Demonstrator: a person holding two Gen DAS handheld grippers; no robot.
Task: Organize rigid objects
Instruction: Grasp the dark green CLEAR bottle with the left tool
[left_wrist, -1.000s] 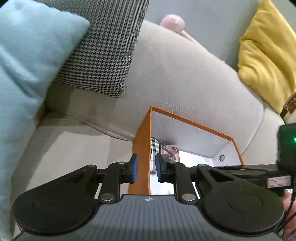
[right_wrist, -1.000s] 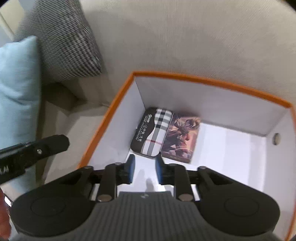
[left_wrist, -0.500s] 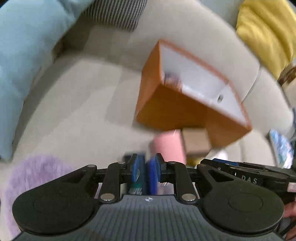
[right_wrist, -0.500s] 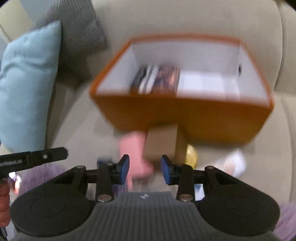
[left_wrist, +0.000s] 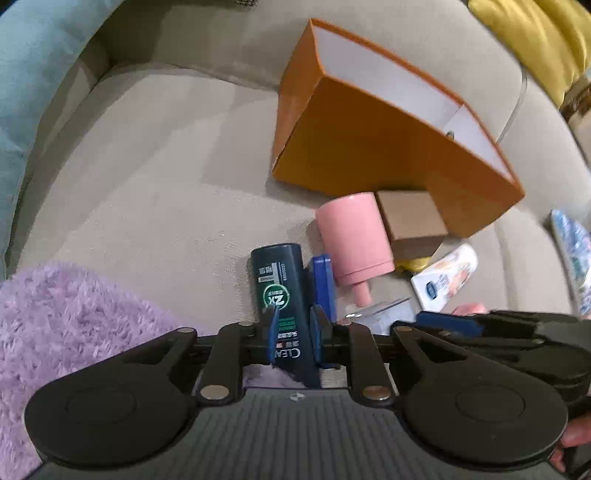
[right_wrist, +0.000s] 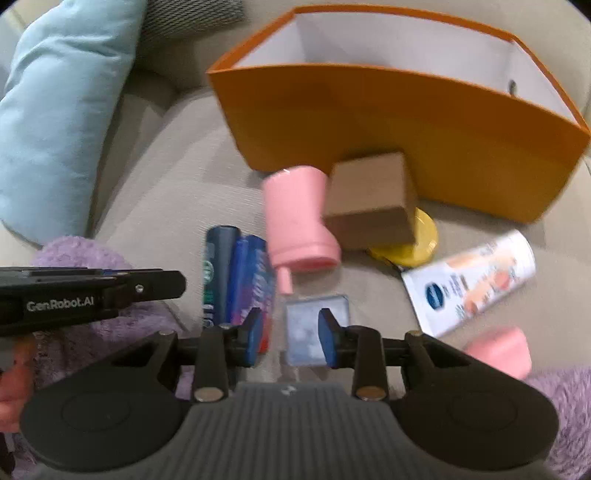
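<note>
Several small things lie scattered on the beige sofa seat (left_wrist: 155, 177) in front of the orange box (right_wrist: 406, 122), which stands open with white inner walls. At far left sits a light blue cushion (right_wrist: 62, 122), and a fuzzy purple blanket (left_wrist: 66, 325) covers the near left corner of the seat. My left gripper (left_wrist: 293, 339) points down over the dark green Clear shampoo bottle (left_wrist: 280, 284); its jaws stand narrow, nearly shut, with the bottle showing between the blue pads, though I cannot tell whether they touch it. Just beside that bottle on its right lies a blue case (left_wrist: 323, 284) on edge. Next comes the pink pump bottle (right_wrist: 299, 218) lying on its side, nozzle toward me, touching the brown cardboard box (right_wrist: 369, 199), which rests against the orange box. A yellow disc (right_wrist: 421, 240) peeks out under the cardboard box. My right gripper (right_wrist: 290, 338) hangs over a clear square case (right_wrist: 314, 325); its jaws are closing, with the case between them but the pads not yet on it. Farther right lie a white tube with a blue logo (right_wrist: 472, 280) and a pink piece (right_wrist: 498, 350) near the blanket's edge
</note>
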